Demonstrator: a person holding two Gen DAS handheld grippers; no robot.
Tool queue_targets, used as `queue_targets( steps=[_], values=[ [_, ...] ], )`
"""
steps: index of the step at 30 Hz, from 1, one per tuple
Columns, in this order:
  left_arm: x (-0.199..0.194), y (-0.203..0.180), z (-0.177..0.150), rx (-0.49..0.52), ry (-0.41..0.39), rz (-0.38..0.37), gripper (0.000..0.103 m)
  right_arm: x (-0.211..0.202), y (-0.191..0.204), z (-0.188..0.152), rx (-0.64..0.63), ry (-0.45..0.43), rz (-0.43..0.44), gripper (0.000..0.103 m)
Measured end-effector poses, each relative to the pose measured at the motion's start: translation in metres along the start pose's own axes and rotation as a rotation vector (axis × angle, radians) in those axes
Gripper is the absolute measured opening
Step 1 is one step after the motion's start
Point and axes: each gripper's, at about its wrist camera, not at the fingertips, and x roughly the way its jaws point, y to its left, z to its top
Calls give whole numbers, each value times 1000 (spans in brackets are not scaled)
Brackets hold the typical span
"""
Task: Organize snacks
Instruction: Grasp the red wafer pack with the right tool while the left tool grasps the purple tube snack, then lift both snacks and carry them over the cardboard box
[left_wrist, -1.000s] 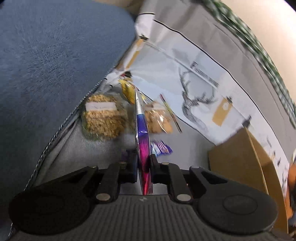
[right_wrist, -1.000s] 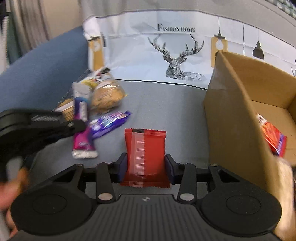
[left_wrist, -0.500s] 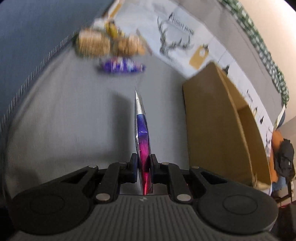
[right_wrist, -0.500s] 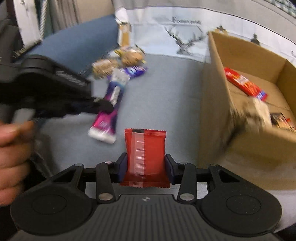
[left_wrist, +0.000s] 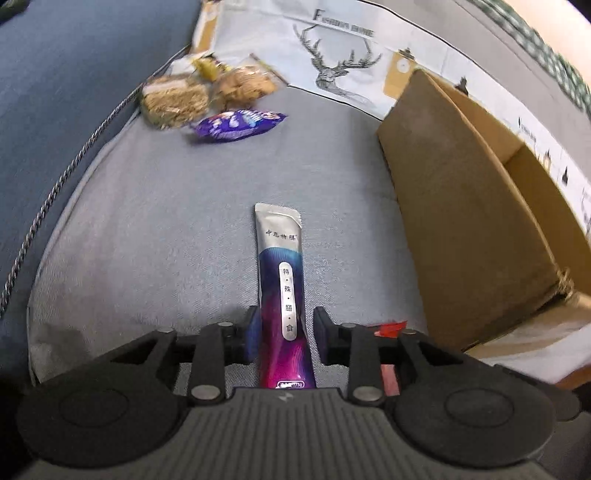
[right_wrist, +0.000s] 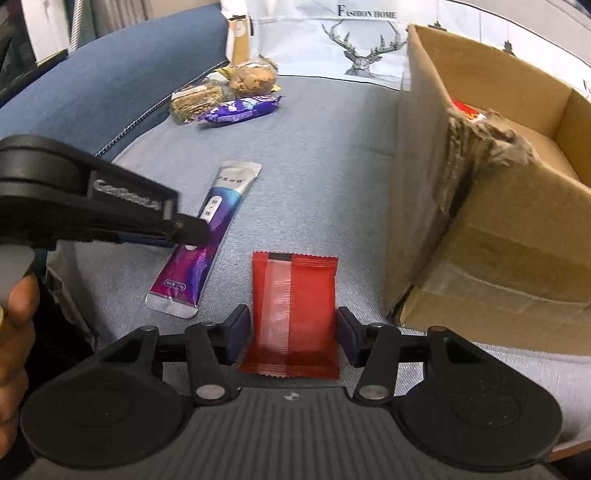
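Note:
A purple and silver stick sachet (left_wrist: 282, 291) lies flat on the grey sofa cushion (left_wrist: 166, 229) between the fingers of my left gripper (left_wrist: 282, 334), which is open around it. It also shows in the right wrist view (right_wrist: 207, 236). A red snack packet (right_wrist: 293, 312) lies flat between the fingers of my right gripper (right_wrist: 293, 332), which is open with small gaps on both sides. The cardboard box (right_wrist: 480, 192) stands at the right, with a red snack (right_wrist: 467, 110) inside.
Loose snacks sit at the back left: a purple wrapper (left_wrist: 236, 123), a grain bar pack (left_wrist: 173, 99) and a cookie pack (left_wrist: 243, 85). A deer-print cushion (left_wrist: 332, 59) lines the back. The blue armrest (right_wrist: 92, 92) is at the left.
Both grippers opened and let go: the sachet, held on edge before, now lies flat on the cushion, and the red packet rests loose between the right fingers.

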Motion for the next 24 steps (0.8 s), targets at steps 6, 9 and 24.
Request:
queue_targets(
  steps=[6,9,24],
  values=[
    [9,-9,-2,45,5,26,36,1,-2,-1,-12,-4,1,54],
    [11,-10,-2,54,2,29,36,1,0,-3,-29,-8,-3,54],
    [15,-17,-5,118,-4,67,27,-2,2,-7,-29,-55,-16,45]
  ],
)
